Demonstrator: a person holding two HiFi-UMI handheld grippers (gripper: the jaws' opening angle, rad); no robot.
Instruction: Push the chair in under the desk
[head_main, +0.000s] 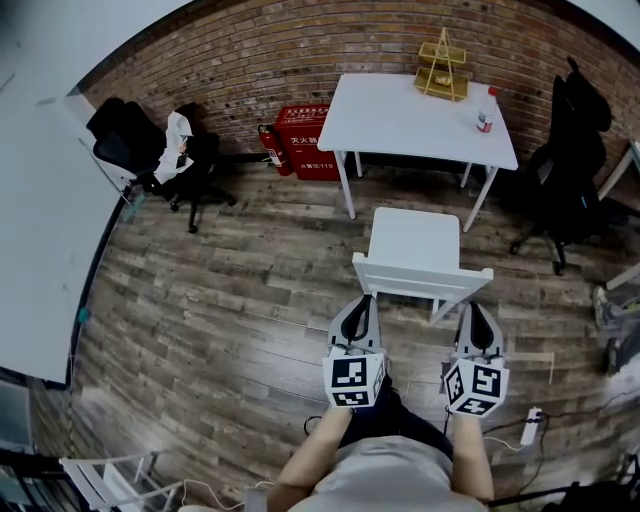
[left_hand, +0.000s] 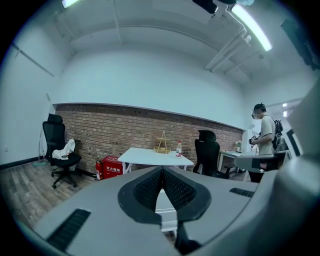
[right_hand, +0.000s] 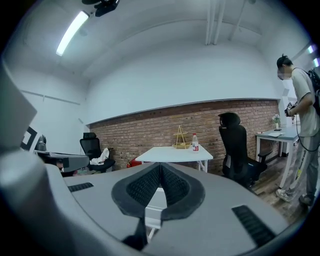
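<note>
A white chair (head_main: 415, 245) stands on the wood floor with its seat facing the white desk (head_main: 400, 115) by the brick wall, a gap of floor between them. My left gripper (head_main: 366, 302) is shut, its tip at the left end of the chair's backrest (head_main: 420, 282). The right gripper (head_main: 475, 310) is shut too, at the backrest's right end. Whether either tip touches the rail I cannot tell. In the left gripper view the shut jaws (left_hand: 162, 170) point at the desk (left_hand: 150, 156). The right gripper view shows the same: shut jaws (right_hand: 160, 165) and the desk (right_hand: 172, 152). Neither gripper holds anything.
A wire basket (head_main: 442, 68) and a bottle (head_main: 485, 112) stand on the desk. A red box (head_main: 305, 140) sits left of it. Black office chairs stand at the left (head_main: 150, 150) and right (head_main: 570, 170). A person (right_hand: 300, 100) stands far right. A power strip (head_main: 530, 425) lies on the floor.
</note>
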